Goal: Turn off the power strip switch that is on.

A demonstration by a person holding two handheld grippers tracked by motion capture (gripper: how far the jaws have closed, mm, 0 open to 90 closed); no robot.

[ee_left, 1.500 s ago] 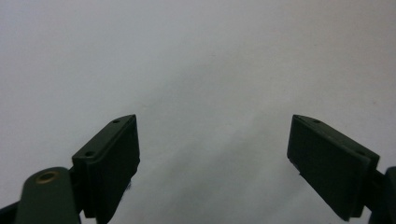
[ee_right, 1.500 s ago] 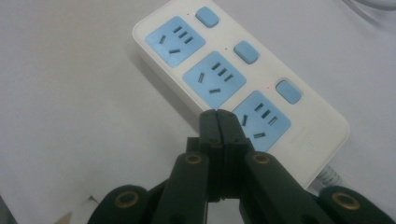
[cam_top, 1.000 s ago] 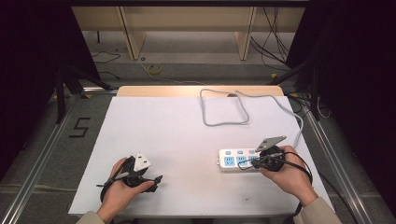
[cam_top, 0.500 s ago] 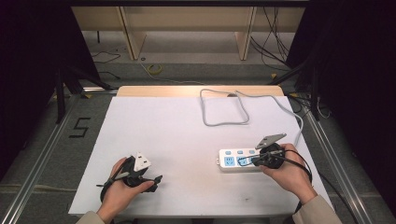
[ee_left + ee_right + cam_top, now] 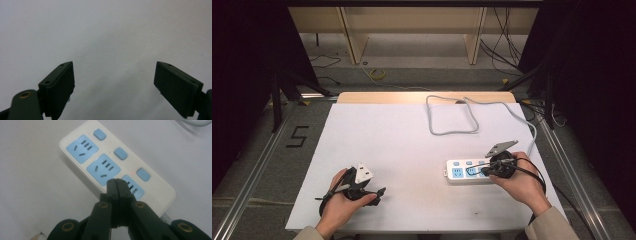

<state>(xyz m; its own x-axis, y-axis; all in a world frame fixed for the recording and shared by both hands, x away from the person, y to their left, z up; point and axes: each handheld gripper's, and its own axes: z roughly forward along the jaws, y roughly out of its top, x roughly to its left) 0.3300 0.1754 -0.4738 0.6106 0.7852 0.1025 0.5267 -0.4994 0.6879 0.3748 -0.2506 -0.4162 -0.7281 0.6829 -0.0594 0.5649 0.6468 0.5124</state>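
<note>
A white power strip [image 5: 464, 171] [image 5: 117, 167] with three blue sockets and three blue switches lies on the white table at the right. A small red light glows beside its third switch [image 5: 143, 175]. My right gripper [image 5: 486, 170] [image 5: 116, 182] is shut with nothing between its jaws, its tips over the edge of the third socket. My left gripper [image 5: 379, 192] [image 5: 113, 82] rests at the table's front left, open, with bare white table between its jaws.
The strip's grey cable [image 5: 452, 115] loops across the back right of the white table [image 5: 402, 140] and runs off its right edge. A wooden strip [image 5: 422, 97] borders the far side. Metal rails flank the table.
The right gripper has shifted slightly over the power strip's right end. The left hand and gripper have stayed put.
</note>
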